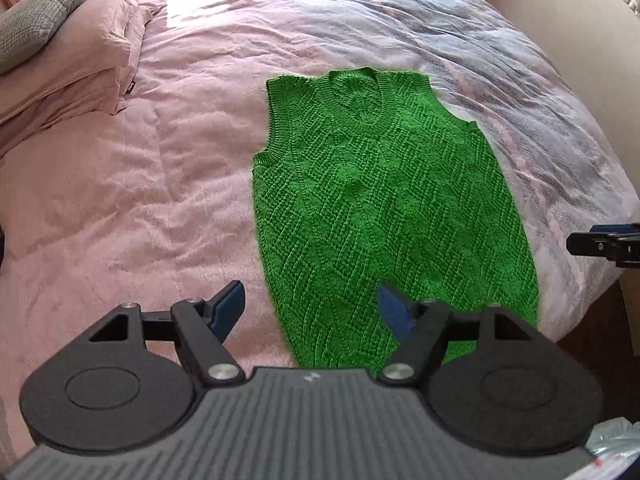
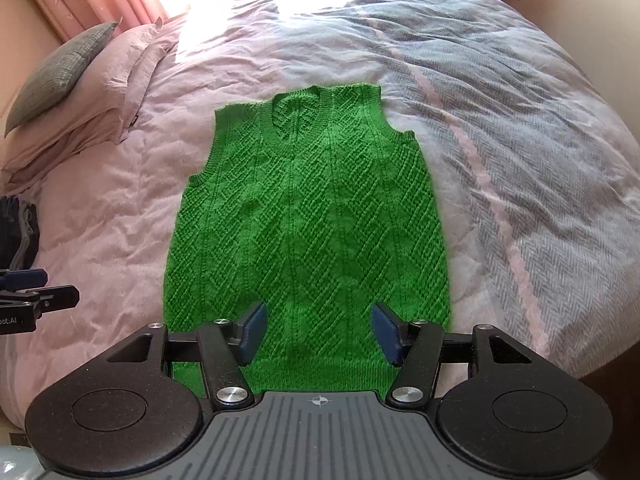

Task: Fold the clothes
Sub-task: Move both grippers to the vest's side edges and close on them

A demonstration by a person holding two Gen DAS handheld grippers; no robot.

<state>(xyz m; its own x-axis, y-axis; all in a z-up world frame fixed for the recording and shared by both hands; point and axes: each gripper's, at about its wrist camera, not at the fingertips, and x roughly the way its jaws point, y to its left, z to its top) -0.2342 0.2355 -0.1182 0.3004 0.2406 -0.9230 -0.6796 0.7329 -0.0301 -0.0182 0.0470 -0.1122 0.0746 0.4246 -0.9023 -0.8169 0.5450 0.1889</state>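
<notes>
A green knitted sleeveless vest (image 1: 372, 208) (image 2: 308, 220) lies flat on the bed, neck away from me and hem toward me. My left gripper (image 1: 312, 312) hovers open over the vest's near left corner, one blue pad over the pink cover and the other over the knit. Open as well, my right gripper (image 2: 318, 332) hangs above the middle of the hem with nothing between its pads. Each gripper's tip shows at the edge of the other's view: the right gripper (image 1: 604, 242), the left gripper (image 2: 36, 290).
The bed carries a wrinkled pink duvet (image 1: 140, 200) and a grey herringbone blanket (image 2: 520, 140) on the right. Pink pillows (image 1: 72, 68) and a grey cushion (image 1: 40, 24) lie at the far left. A dark folded pile (image 2: 18, 232) sits at the left bed edge.
</notes>
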